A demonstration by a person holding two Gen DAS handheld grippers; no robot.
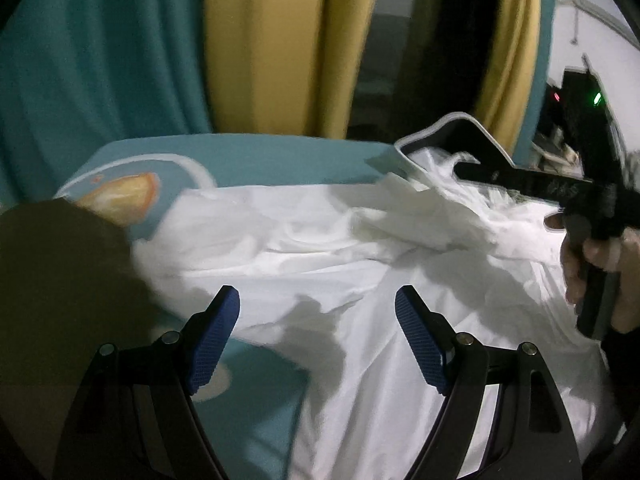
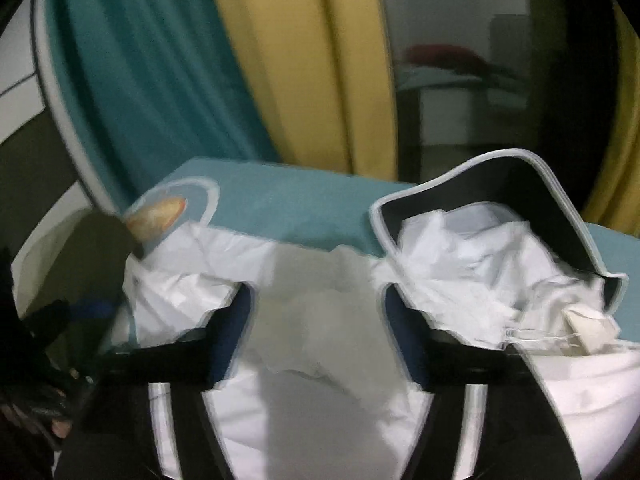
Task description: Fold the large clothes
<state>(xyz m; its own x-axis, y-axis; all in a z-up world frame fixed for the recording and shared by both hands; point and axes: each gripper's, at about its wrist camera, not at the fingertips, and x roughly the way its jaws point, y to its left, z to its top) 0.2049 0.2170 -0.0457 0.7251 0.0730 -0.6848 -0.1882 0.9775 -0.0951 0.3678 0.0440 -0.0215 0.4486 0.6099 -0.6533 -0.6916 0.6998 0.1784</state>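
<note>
teal and yellow curtains [image 1: 256, 40] are hanging behind a teal tabletop [image 1: 280, 160] printed with a pale ring and an orange shape. a large white garment [image 1: 304, 248] is lying rumpled across that surface, bunched in ridges toward the far right, where more white cloth is spilling out of a dark bin with a pale rim [image 2: 532, 184].

the left gripper [image 1: 316, 304] is hovering just above the near part of the garment, its blue pads spread wide with nothing between them. the right gripper [image 2: 316, 312] is blurring in its own view, its fingers wide apart over a greyish fold of cloth; whether it is touching the fabric is not clear. from the left view, the person's hand [image 1: 600, 264] is gripping that right tool at the garment's right side.

judging by the creases and the absence of any straight folded edge, the folding is barely beginning: the cloth is wanting spreading flat first, then every fold is remaining to be made.
</note>
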